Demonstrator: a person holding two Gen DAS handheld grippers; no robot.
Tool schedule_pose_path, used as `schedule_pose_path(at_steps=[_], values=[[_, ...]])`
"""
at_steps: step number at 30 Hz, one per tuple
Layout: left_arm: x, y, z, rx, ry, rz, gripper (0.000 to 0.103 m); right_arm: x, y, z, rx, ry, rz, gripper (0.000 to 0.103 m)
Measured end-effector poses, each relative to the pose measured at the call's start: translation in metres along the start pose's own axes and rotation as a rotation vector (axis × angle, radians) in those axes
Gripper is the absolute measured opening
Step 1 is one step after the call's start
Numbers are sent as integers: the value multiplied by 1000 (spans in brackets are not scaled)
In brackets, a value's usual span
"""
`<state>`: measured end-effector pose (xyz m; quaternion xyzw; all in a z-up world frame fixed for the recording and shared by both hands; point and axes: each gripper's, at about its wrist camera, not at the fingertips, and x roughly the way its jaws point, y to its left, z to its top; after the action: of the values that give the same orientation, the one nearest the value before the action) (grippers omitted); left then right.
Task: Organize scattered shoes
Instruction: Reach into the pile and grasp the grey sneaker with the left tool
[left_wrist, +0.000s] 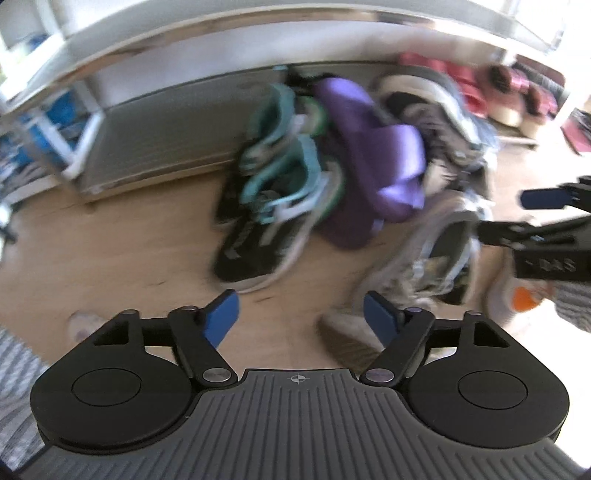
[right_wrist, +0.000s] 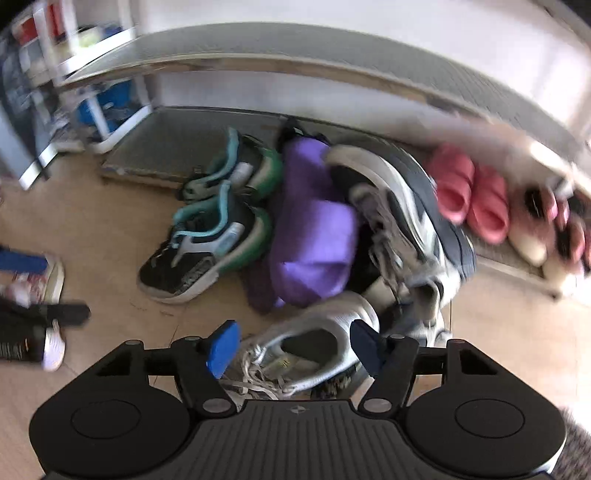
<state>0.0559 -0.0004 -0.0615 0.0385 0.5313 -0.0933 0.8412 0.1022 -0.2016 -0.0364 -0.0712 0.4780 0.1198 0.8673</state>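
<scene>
Both claws stand with their blue pads spread wide and hold nothing. Between the pads of the right gripper (right_wrist: 294, 349), in its own view, lies a grey sneaker (right_wrist: 314, 343) on its side on the wooden floor (right_wrist: 110, 229), its opening turned toward the camera; whether the pads touch it I cannot tell, because the picture is blurred. Just ahead of this claw is the heap of shoes: a purple slipper (right_wrist: 314, 236) in the middle, a pair of black and teal sneakers (right_wrist: 207, 236) to its left, and a dark and white sneaker (right_wrist: 406, 206) leaning on the heap to the right. Farther ahead and to the right, pink slippers (right_wrist: 469, 195) stand on the low shelf (right_wrist: 509, 258). The left gripper (left_wrist: 301, 319) hangs over bare floor, with the black and teal pair ahead of it and the grey sneaker ahead to its right. At the right edge of that view the other claw reaches to the grey sneaker's opening.
</scene>
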Motion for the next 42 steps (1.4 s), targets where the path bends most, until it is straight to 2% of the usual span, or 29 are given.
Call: schedule_pose_path(at_steps=[3,5,7,12,15,18,19,20,22,24,27,30,35,40,42], values=[[16,-17,8,41,4,-68,63,7,-16,-1,93,46,-21,64],[28,-26,14,41,14,-115,60,12,-26,-2,154,77,-34,64],[41,-35,21,40,19,-158,60,17,-36,-3,216,108,-48,64],[74,-54,32,83,47,-180,66,27,-62,-5,368,167,-70,65],[91,-62,38,109,65,-228,66,30,-75,-5,433,184,-70,66],[100,-64,40,120,84,-246,65,40,-81,-4,426,197,-69,65],[102,-64,40,121,91,-242,65,45,-82,-4,420,201,-67,59],[104,-63,40,122,98,-238,65,51,-81,-5,407,205,-57,47],[109,-58,40,112,104,-225,65,64,-74,-8,364,217,-24,39],[114,-54,41,102,105,-213,63,76,-66,-10,321,230,4,39],[117,-51,40,80,102,-236,63,85,-55,-10,288,235,16,39],[118,-54,38,97,109,-241,66,90,-52,-11,269,236,18,39],[118,-43,35,80,108,-210,73,114,-55,-19,319,267,34,40],[119,-31,31,62,107,-174,73,134,-46,-23,278,255,-41,39],[119,-27,29,61,107,-160,73,141,-43,-24,275,249,-56,34]])
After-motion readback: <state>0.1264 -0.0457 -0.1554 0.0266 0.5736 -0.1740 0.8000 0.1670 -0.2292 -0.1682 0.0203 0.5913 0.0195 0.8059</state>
